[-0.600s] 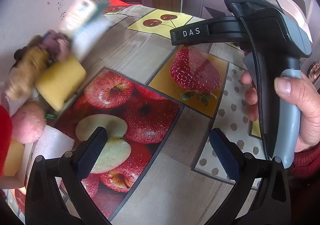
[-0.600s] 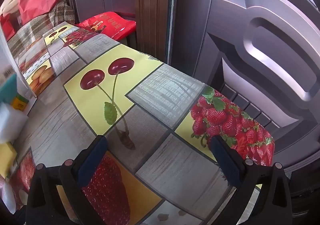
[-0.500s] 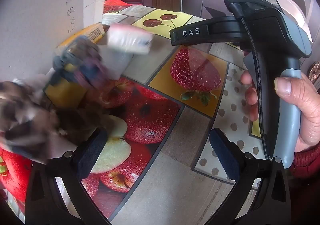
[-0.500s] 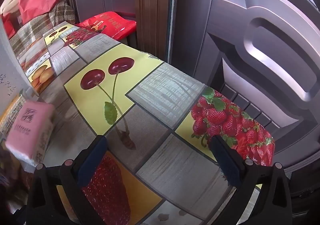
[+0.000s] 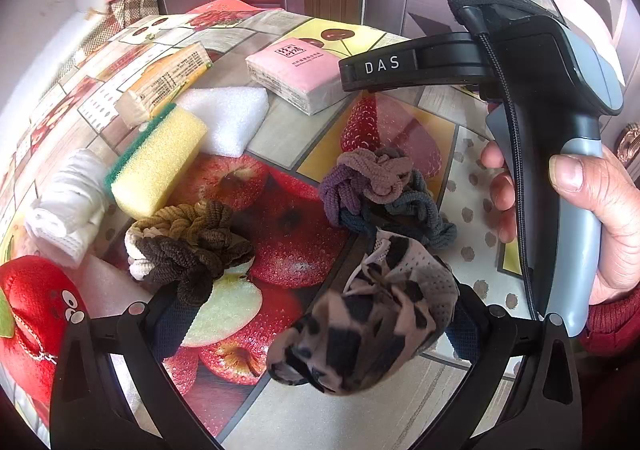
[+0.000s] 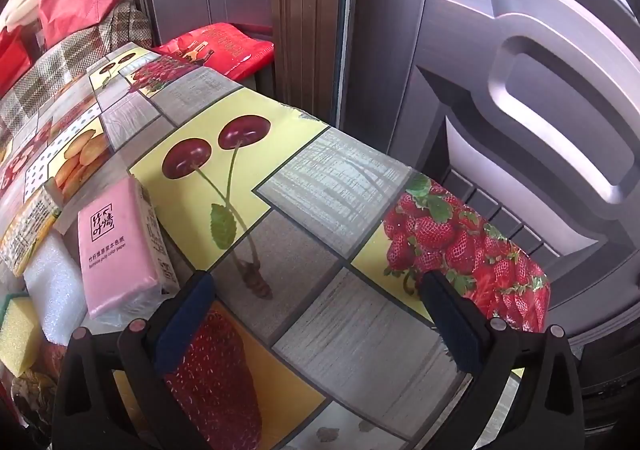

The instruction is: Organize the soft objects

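Note:
Soft objects lie scattered on the fruit-print tablecloth. In the left wrist view I see a spotted cloth pouch, a purple-grey braided scrunchie, a brown braided scrunchie, a yellow sponge, a white foam block, a pink tissue pack, a rolled white cloth and a red plush toy. My left gripper is open, with the pouch between its fingers. My right gripper is open and empty over the table; its body shows in the left wrist view.
An orange printed packet lies behind the sponge. The pink tissue pack sits left of my right gripper. A dark door stands beyond the table edge. A red bag lies at the far end.
The soft objects tumbled onto the table from the left and have come to rest. Both grippers stayed open and nearly still.

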The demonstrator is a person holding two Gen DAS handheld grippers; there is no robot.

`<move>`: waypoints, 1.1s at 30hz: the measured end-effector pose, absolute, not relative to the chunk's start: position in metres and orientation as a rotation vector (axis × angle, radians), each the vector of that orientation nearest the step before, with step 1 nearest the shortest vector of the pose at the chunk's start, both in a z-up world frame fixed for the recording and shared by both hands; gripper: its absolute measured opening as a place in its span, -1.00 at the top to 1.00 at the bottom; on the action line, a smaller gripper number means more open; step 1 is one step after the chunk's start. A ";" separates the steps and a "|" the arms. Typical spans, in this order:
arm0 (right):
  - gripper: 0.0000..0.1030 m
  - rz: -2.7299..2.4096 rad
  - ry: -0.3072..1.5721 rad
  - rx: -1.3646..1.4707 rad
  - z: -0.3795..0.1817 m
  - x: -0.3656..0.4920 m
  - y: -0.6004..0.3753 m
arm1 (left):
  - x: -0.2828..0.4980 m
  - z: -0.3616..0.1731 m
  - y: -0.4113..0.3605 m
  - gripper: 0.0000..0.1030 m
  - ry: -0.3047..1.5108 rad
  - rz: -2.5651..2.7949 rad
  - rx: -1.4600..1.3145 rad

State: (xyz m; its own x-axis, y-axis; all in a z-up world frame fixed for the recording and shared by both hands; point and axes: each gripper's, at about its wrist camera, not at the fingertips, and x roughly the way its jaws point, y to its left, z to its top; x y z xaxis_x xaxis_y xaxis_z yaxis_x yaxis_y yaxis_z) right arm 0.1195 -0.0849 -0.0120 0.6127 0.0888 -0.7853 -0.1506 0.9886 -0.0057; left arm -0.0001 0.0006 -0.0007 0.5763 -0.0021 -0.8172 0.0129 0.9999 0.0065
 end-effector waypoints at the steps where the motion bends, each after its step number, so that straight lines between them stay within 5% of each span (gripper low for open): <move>1: -1.00 0.138 0.901 -0.074 -0.012 0.120 -0.085 | 0.000 -0.001 0.001 -0.99 0.957 -0.009 0.012; 33: -1.00 0.144 0.900 -0.071 -0.015 0.126 -0.083 | 0.000 -0.001 0.001 -0.99 0.957 -0.009 0.012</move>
State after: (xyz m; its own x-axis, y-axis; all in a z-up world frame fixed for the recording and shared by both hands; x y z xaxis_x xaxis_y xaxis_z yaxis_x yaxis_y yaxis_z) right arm 0.1256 -0.0832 -0.0146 0.6124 0.0955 -0.7847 -0.1547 0.9880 -0.0005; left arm -0.0001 0.0007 -0.0007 0.5762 -0.0024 -0.8173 0.0128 0.9999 0.0061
